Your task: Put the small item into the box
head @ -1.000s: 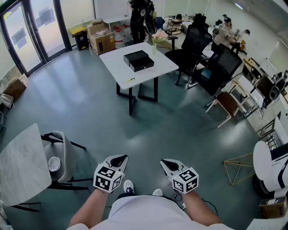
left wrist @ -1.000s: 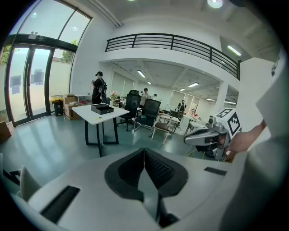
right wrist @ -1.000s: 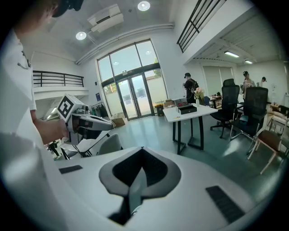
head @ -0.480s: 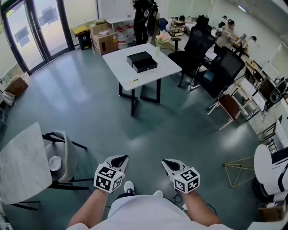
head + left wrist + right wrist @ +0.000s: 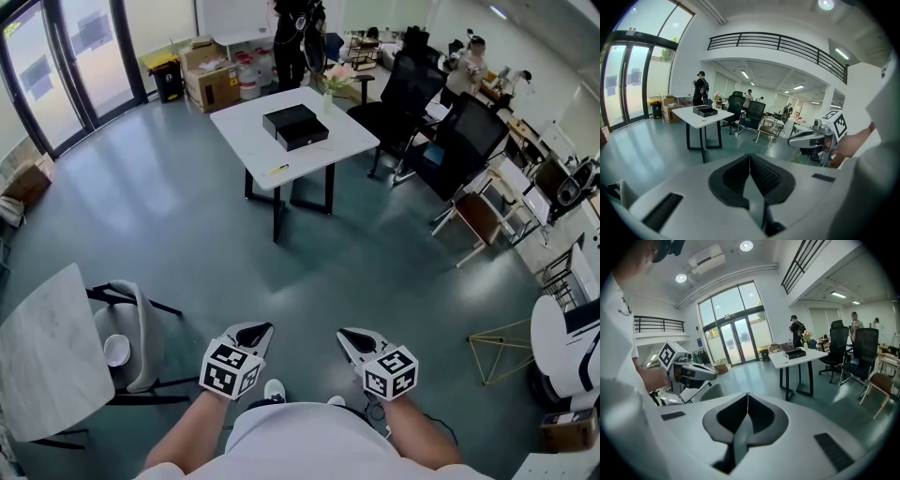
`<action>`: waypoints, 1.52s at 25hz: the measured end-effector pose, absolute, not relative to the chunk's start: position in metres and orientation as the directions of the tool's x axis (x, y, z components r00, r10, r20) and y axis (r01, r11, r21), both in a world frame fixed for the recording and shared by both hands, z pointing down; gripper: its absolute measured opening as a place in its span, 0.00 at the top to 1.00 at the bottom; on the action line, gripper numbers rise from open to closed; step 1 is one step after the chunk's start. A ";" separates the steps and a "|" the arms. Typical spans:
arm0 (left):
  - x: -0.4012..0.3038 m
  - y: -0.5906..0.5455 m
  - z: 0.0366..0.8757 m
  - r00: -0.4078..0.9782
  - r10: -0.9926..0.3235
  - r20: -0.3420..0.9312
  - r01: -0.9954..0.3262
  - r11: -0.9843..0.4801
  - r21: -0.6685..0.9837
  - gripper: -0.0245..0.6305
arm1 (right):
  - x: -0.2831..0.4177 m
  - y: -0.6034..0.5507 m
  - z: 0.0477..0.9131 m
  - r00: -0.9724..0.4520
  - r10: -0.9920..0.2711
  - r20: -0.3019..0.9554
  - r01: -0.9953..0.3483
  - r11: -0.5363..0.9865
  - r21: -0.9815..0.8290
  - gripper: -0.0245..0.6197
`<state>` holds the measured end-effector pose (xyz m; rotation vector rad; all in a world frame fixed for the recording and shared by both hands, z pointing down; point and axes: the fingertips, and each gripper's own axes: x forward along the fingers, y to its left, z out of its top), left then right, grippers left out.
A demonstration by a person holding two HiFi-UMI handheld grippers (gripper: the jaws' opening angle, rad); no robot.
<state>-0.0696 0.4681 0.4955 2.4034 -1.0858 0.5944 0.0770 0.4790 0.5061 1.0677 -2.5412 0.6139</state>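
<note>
A black box (image 5: 295, 126) lies on a white table (image 5: 246, 131) across the room, far from both grippers; it also shows as the black box (image 5: 705, 110) and the black box (image 5: 795, 353). A small yellow item (image 5: 274, 170) rests near the table's front edge. My left gripper (image 5: 255, 331) and right gripper (image 5: 349, 335) are held side by side in front of my body, above the floor. Both are shut with nothing between the jaws. In the left gripper view the jaws meet at the left gripper (image 5: 750, 157); in the right gripper view at the right gripper (image 5: 747, 397).
A grey-green floor lies between me and the table. A marble-topped table (image 5: 42, 352) and grey chair (image 5: 131, 328) stand at my left. Black office chairs (image 5: 412, 89) stand right of the white table. A person (image 5: 292, 33) stands behind it. Cardboard boxes (image 5: 211, 84) sit by the glass doors.
The view has shifted slightly; the table with the box appears a touch nearer. Both grippers keep their place side by side and stay shut.
</note>
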 end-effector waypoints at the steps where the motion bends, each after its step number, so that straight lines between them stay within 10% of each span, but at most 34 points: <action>1: -0.073 0.465 0.496 0.606 -0.582 0.542 -0.768 -0.604 0.211 0.94 | 0.073 0.475 0.505 -0.664 -0.606 0.438 -0.739 0.623 -0.258 0.94; 19: -0.125 0.381 0.522 0.624 -0.537 0.568 -0.756 -0.598 0.265 0.94 | 0.030 0.390 0.513 -0.614 -0.635 0.468 -0.783 0.567 -0.257 0.94; 38: -0.024 0.179 0.507 0.561 -0.583 0.587 -0.798 -0.569 0.199 0.94 | 0.127 0.178 0.505 -0.683 -0.589 0.432 -0.719 0.647 -0.253 0.94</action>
